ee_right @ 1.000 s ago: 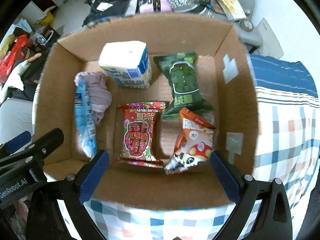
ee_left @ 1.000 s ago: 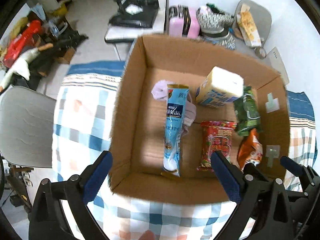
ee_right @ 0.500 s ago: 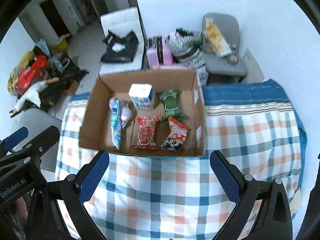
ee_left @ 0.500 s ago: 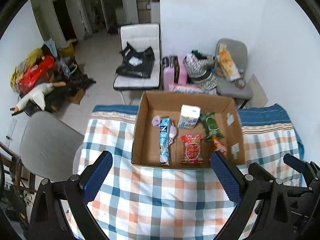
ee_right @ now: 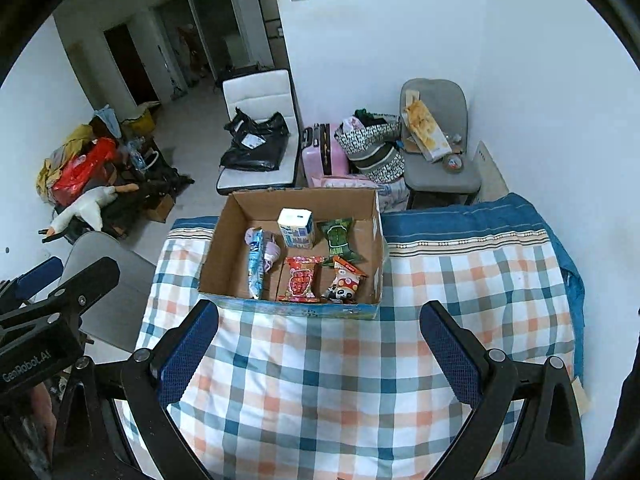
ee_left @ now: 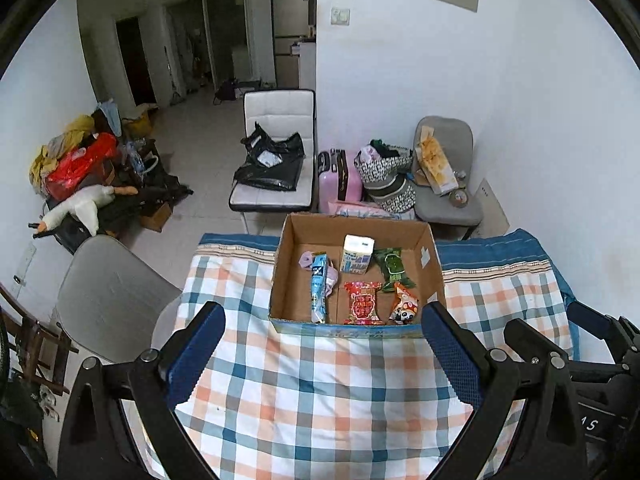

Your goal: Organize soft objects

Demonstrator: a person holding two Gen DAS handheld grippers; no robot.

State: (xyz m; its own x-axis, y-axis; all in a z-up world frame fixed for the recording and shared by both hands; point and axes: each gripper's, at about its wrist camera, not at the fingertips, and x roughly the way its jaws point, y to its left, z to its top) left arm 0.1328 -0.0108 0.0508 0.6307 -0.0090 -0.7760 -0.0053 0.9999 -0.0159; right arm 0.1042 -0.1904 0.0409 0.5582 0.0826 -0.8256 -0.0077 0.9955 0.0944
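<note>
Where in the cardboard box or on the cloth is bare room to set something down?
Free: the open cardboard box's floor strip between its left wall and the long blue packet; the checked cloth in front. Crowded: the box's middle and right.

Both wrist views look down from high, well back, side by side — sharing the cardboard box [ee_left: 356,276] [ee_right: 296,256] on the checked table [ee_left: 320,392] [ee_right: 320,380].

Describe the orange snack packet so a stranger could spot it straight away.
Find the open cardboard box on the checked tablecloth. The orange snack packet lies in its near right corner, beside the red packet. Only it carries a panda and a mushroom cartoon.
</note>
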